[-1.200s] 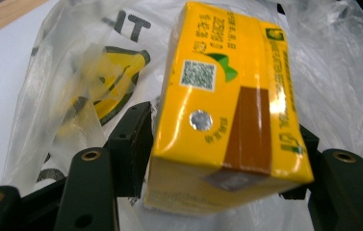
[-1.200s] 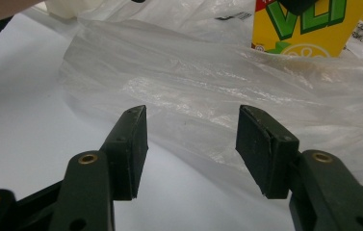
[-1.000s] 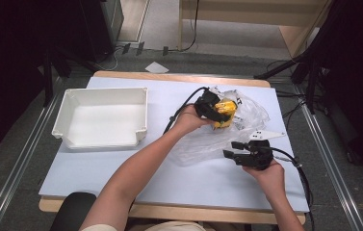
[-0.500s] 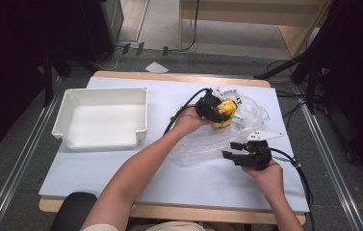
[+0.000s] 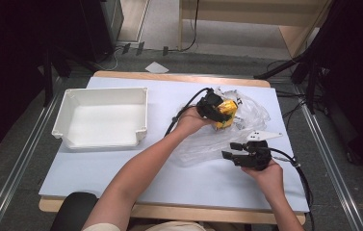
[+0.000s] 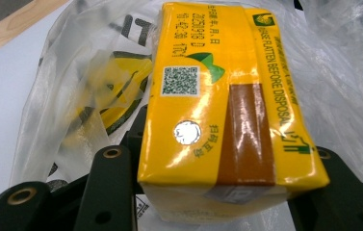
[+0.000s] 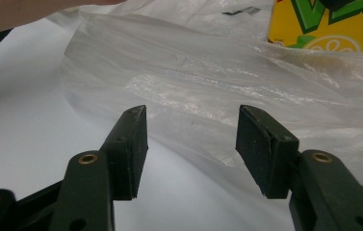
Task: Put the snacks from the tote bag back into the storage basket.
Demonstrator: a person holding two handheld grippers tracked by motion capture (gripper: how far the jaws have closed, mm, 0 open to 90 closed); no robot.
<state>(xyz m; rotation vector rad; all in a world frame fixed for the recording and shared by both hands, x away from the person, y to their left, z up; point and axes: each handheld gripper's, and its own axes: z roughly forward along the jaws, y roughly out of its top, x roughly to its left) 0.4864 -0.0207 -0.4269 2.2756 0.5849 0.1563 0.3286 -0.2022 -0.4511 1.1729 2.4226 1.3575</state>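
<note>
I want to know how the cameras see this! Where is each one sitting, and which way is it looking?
High view: above the person's side, looking forward and down on the table; both forearms, left gripper, right gripper.
Left gripper view: rides the left gripper, looking along its jaws, which have just been closing around the yellow drink carton.
Right gripper view: rides the right gripper, jaws open, facing the clear plastic bag.
Shared: every view shows carton and bag.
</note>
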